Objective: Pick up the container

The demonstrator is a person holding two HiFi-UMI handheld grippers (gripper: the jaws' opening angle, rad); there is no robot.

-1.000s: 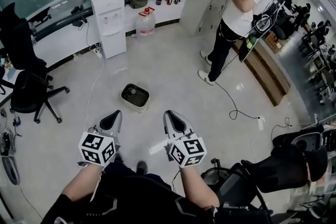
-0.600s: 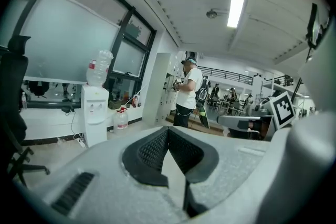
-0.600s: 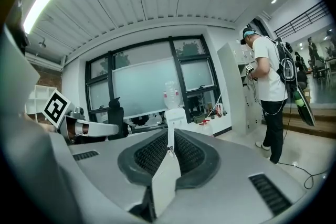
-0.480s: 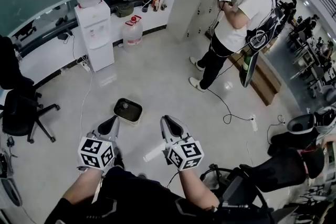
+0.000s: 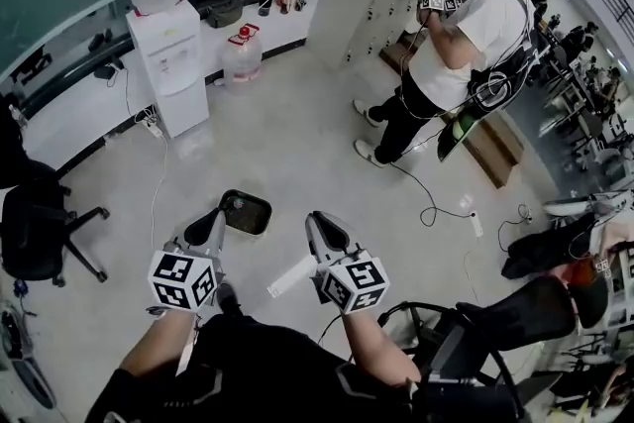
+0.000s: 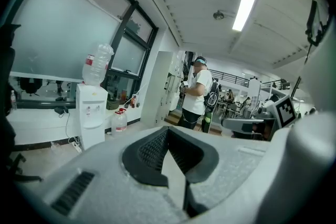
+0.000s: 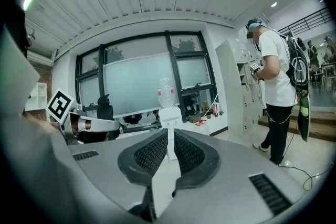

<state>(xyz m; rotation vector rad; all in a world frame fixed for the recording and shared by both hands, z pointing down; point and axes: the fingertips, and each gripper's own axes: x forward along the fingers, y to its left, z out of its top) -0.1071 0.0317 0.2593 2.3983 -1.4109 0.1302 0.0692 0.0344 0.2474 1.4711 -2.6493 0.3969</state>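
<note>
Head view: both grippers are held out side by side in front of the person's body. The left gripper (image 5: 211,225) has its fingers pressed together with nothing between them. The fingers of the right gripper (image 5: 327,228) stand a little apart, leaving only a narrow empty slit.

Just ahead of the left fingers, and slightly toward the right fingers, the container (image 5: 245,211) lies on the floor (image 5: 297,144). It is a dark rectangular tub with a pale rim, and no finger touches it yet. Both gripper views look almost level over it, so it does not appear in them. This is probably because the approach is not finished and the hands are not yet lowered.

As the container sits so low, I judge that the fingers must first spread and then tilt down to reach its rim.

Farther beyond the fingers stand a water dispenser (image 5: 163,54) and a water bottle (image 5: 241,54) against the wall. Off beyond the right fingers is another person (image 5: 451,45), with a cable (image 5: 436,203) trailing on the floor.
</note>
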